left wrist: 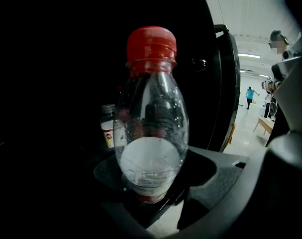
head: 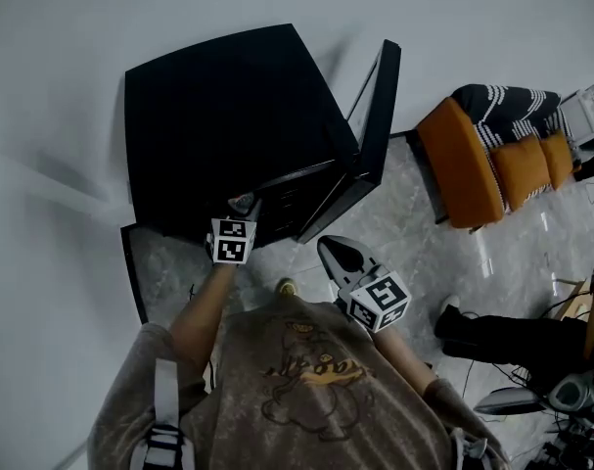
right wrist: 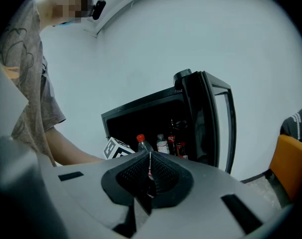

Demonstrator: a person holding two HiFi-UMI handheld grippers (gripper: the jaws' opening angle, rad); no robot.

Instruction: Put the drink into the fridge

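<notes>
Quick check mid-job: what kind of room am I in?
Probably a lounge corner of an office or lab: a small black fridge on a polished stone-look floor against a bare white wall, an orange sofa and loose cables nearby.

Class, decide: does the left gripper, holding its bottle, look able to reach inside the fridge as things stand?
Probably yes: the door stands open, and nothing shows between the left gripper, shut on the bottle, and the fridge.
</notes>
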